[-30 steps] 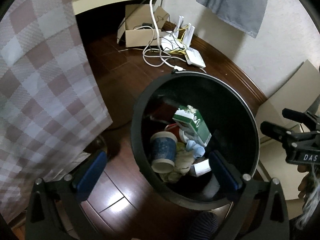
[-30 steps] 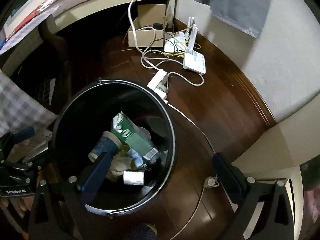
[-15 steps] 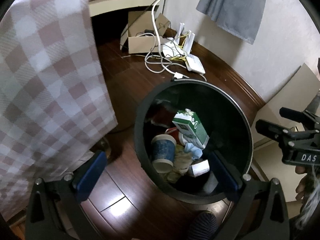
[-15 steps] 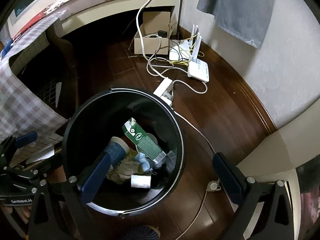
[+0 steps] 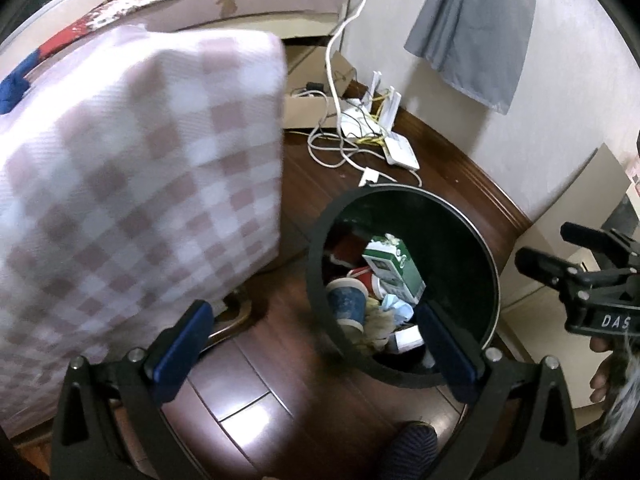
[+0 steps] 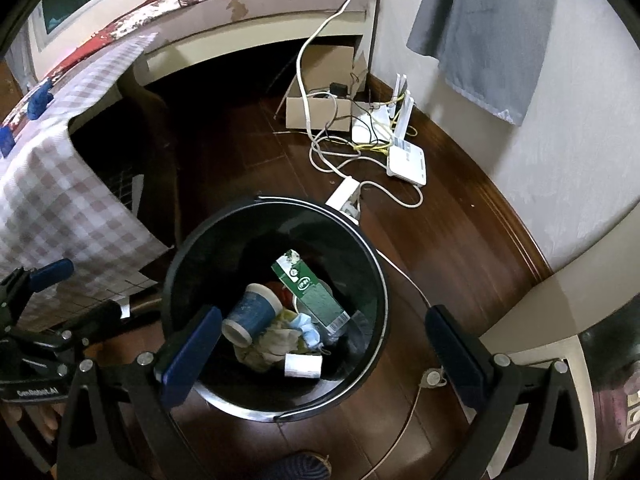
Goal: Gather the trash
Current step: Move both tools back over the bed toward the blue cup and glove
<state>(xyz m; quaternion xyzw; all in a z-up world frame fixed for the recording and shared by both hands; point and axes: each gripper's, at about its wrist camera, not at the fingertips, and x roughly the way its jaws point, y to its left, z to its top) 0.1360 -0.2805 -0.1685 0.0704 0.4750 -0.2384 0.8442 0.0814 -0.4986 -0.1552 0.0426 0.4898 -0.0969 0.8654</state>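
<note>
A black round trash bin (image 5: 486, 280) (image 6: 176, 276) stands on the dark wood floor. Inside lie a green-and-white carton (image 5: 394, 266) (image 6: 314, 292), a blue paper cup (image 5: 347, 306) (image 6: 250, 316), a red cup (image 5: 366, 280), crumpled tissues (image 6: 276, 342) and a small white roll (image 6: 303, 365). My left gripper (image 5: 314, 344) is open and empty, above the bin's left rim. My right gripper (image 6: 324, 352) is open and empty, above the bin. The right gripper also shows at the right edge of the left wrist view (image 5: 576, 264).
A checked tablecloth (image 5: 132, 184) (image 6: 60, 200) hangs close on the left. A cardboard box (image 6: 320, 112), routers (image 6: 406, 156), a power strip (image 6: 344, 200) and tangled cables (image 5: 340, 148) lie on the floor behind the bin. A grey cloth (image 6: 492, 32) hangs on the wall.
Both grippers have risen and pulled back from the bin, which looks smaller. The tablecloth now fills more of the left wrist view. Both stay open and empty.
</note>
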